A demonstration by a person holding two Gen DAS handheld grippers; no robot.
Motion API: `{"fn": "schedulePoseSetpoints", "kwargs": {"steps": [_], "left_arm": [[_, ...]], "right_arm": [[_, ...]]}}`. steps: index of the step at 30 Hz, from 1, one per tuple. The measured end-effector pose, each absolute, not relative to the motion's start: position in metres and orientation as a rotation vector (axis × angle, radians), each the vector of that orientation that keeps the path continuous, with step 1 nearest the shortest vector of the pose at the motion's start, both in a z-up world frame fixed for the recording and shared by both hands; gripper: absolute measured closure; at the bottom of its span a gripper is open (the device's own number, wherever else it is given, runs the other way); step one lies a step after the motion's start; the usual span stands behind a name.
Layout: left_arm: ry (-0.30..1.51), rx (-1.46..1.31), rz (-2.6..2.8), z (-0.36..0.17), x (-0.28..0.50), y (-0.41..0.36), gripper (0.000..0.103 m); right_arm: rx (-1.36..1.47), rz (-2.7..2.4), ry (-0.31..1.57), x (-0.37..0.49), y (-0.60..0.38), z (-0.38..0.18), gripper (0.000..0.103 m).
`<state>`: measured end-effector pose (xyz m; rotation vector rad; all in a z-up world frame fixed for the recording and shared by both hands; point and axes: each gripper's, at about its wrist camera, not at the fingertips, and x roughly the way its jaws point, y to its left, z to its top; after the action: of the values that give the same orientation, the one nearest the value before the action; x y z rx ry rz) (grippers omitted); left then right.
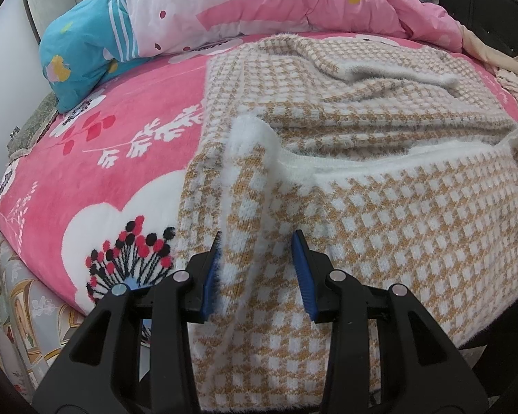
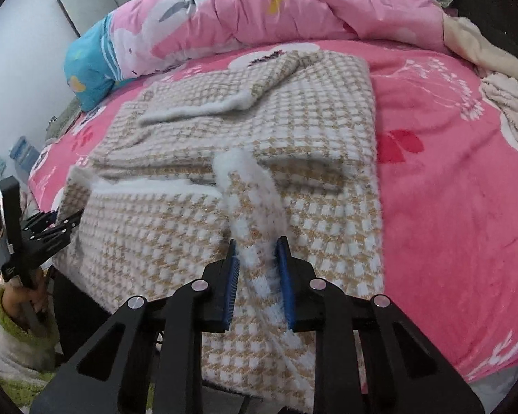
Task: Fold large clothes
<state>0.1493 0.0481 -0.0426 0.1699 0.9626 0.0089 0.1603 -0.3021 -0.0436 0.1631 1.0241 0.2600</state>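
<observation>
A fuzzy tan-and-white checked sweater (image 1: 362, 207) lies spread on the bed, its near part folded back so the white hem (image 1: 345, 165) shows. My left gripper (image 1: 257, 258) is shut on a raised ridge of this fabric, which fills the gap between the blue pads. From the right wrist view the same sweater (image 2: 293, 120) has a sleeve (image 2: 224, 103) lying across its far part. My right gripper (image 2: 257, 262) is shut on a pinched fold near the hem. The left gripper (image 2: 62, 222) shows at the far left, holding up the other hem corner.
A pink floral blanket (image 2: 449, 172) covers the bed. A pink and blue duvet (image 2: 293, 7) is bunched along the far side. Beige cloth (image 2: 511, 110) lies at the right edge. A person's hand in a green-cuffed sleeve (image 2: 20, 296) holds the left gripper.
</observation>
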Motion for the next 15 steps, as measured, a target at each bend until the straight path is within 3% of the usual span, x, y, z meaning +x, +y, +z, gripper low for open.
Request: {"fn": "schedulePoseSetpoints", "kwargs": {"steps": [15], "left_arm": [[0.963,0.165,0.002,-0.043,0.149,0.051,0.066]], "right_arm": [[0.152,0.185,1.048,0.184,-0.306,-0.069,0.081]]}}
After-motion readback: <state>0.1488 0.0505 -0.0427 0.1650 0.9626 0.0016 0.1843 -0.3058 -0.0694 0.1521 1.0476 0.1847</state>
